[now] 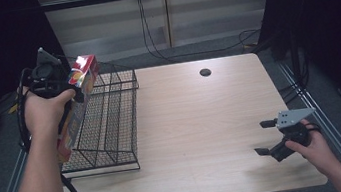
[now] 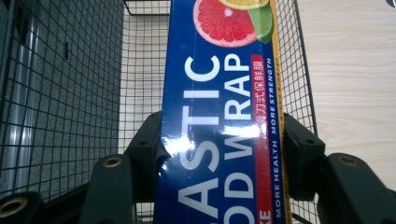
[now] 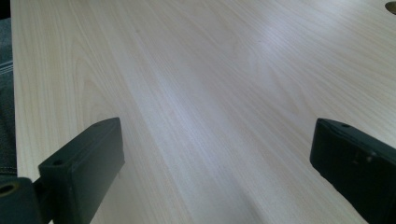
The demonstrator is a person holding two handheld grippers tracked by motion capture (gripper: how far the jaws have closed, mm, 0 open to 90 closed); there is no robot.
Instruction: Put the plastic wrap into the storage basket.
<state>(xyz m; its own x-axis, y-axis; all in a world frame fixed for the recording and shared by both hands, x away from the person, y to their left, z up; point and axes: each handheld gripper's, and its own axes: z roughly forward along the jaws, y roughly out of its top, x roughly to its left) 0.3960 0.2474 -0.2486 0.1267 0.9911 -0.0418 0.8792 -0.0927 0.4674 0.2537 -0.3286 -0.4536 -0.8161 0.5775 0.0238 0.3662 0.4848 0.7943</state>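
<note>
A: Report the state of your left gripper (image 2: pixel 219 154)

B: Your left gripper is clamped on the plastic wrap box (image 2: pixel 219 116); one of its fingers (image 2: pixel 147 144) presses each long side of the box, as the left gripper view shows. In the high view you hold the box (image 1: pixel 78 101) tilted, red end up, at the left edge of the wire basket (image 1: pixel 112 129), with its lower end down beside the basket's left wall.

A: Where does the basket stand?

B: On the left part of the counter (image 1: pixel 198 127), at its left edge, with its open top facing up.

A: And your right gripper (image 1: pixel 266 137)?

B: Its fingers (image 3: pixel 88 163) stand wide apart with nothing between them. Your right hand (image 1: pixel 315 149) holds it low over the near right corner of the counter, well apart from the basket, fingers pointing left across the bare wood
</note>
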